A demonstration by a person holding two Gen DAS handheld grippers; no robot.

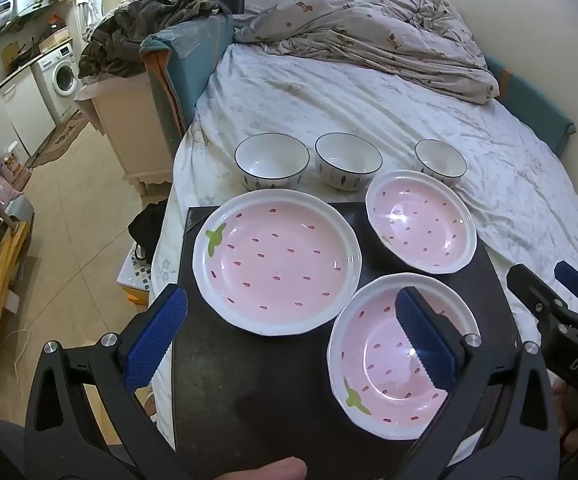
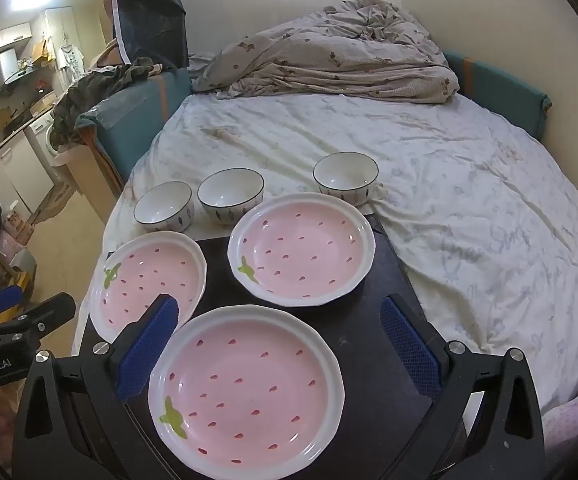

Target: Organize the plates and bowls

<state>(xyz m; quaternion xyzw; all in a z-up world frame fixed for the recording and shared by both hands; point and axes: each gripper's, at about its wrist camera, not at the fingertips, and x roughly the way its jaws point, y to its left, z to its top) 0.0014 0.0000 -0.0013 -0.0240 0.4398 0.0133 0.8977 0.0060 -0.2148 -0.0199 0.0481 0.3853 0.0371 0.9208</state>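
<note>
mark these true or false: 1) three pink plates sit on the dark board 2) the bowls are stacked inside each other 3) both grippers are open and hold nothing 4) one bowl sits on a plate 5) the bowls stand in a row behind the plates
1) True. The left plate, the far right plate and the near plate all lie on the dark board.
2) False. The left bowl, the middle bowl and the right bowl stand apart, side by side.
3) True. The left gripper and the right gripper are both open with nothing between the pads.
4) False. All three plates are bare.
5) True. The bowls line up on the bed sheet beyond the plates.
</note>
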